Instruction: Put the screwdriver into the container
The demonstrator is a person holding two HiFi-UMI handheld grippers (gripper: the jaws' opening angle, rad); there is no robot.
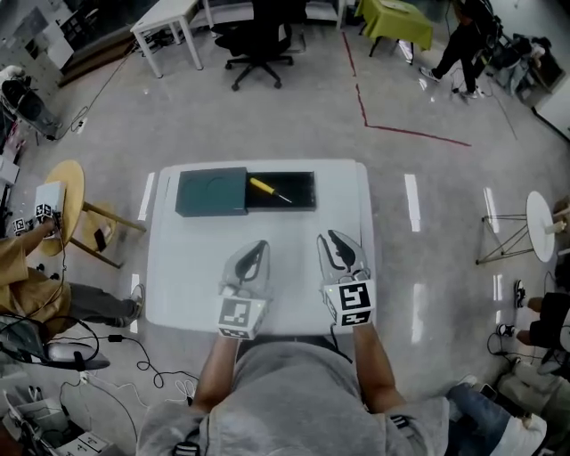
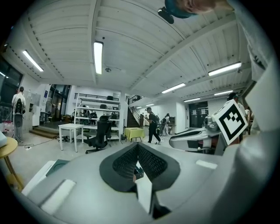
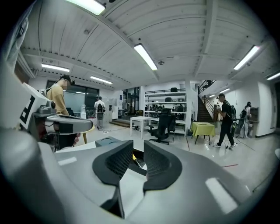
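A yellow-handled screwdriver (image 1: 267,189) lies inside the open right half of a dark green container (image 1: 307,180) at the back of the white table (image 1: 178,285). The container's lid (image 1: 212,192) covers its left half. My left gripper (image 1: 258,248) rests near the table's front, well short of the container, its jaws shut with nothing between them (image 2: 138,146). To its right, my right gripper (image 1: 337,240) stands open with a narrow gap and nothing in it (image 3: 138,151). Through that gap the right gripper view shows the screwdriver (image 3: 134,157) far ahead.
A round wooden stool (image 1: 67,183) and a seated person (image 1: 22,267) are left of the table. Behind it stand a black office chair (image 1: 258,40) and a white desk (image 1: 165,18). A small round side table (image 1: 539,223) stands to the right. Cables lie on the floor at front left.
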